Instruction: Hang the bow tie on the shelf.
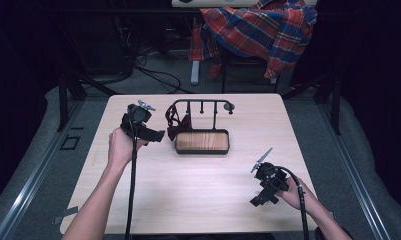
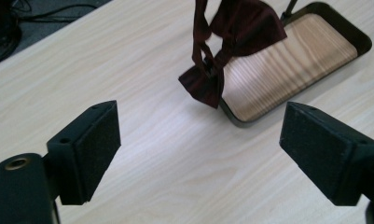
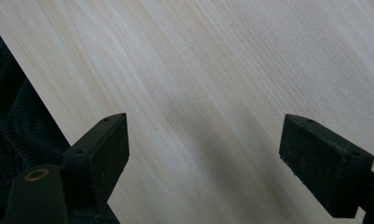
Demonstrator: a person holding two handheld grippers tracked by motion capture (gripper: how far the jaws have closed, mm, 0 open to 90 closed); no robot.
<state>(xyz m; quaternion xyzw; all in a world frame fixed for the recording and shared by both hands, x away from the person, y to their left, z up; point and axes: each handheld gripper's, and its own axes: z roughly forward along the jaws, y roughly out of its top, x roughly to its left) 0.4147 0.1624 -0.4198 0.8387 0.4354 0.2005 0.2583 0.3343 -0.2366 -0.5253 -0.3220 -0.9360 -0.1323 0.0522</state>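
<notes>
High view overlooks the table (image 1: 198, 180); both claw cameras skim it closely.

The left gripper (image 1: 155, 135) is held over the far left part of the table, its jaws pointing right and standing wide apart with nothing between them. The left hand (image 1: 120, 147) grips it from the near side — forearm running up from the near edge. The right gripper (image 1: 256, 201) sits near right, jaws wide and empty — the right hand (image 1: 294, 196) behind it.
</notes>
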